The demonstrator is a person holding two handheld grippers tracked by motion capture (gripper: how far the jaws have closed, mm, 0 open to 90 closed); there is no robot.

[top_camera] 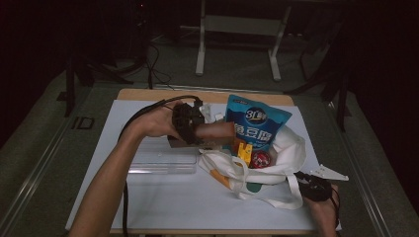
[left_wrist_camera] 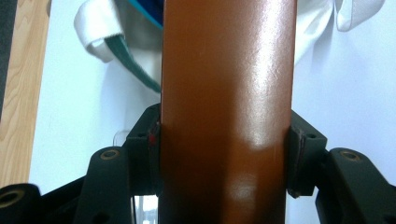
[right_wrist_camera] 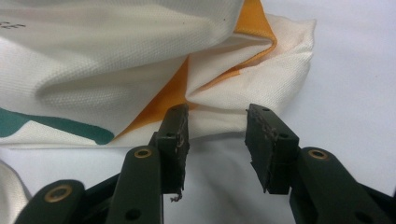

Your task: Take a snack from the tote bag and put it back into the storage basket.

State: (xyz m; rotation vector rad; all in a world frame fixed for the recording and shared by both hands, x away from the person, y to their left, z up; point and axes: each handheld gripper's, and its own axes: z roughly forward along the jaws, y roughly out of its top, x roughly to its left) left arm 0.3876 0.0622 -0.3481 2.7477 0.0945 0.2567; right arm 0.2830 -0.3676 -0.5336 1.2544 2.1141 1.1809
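Observation:
My left gripper (top_camera: pixel 199 130) is shut on a glossy brown tube-shaped pack (top_camera: pixel 216 130) and holds it level, pointing right toward the mouth of a white tote bag (top_camera: pixel 288 148). In the left gripper view the pads (left_wrist_camera: pixel 152 140) press both sides of the brown pack (left_wrist_camera: pixel 227 102), with my left gripper (left_wrist_camera: pixel 227 154) over white cloth (left_wrist_camera: pixel 100 23). A blue snack pouch (top_camera: pixel 255 121) stands in the bag beside a yellow item (top_camera: pixel 244 152) and a red item (top_camera: pixel 260 159). My right gripper (top_camera: pixel 302 177) sits at the bag's near right corner. It (right_wrist_camera: pixel 217 135) is open, and the folded cloth (right_wrist_camera: pixel 140 70) lies just ahead of its tips.
A clear plastic box (top_camera: pixel 163 160) lies on the white table sheet (top_camera: pixel 163 207) under my left forearm. The bag's strap (top_camera: pixel 276 200) loops toward the table's near edge. Beyond the table's far edge stand a white frame (top_camera: pixel 237 24) and cables on the floor.

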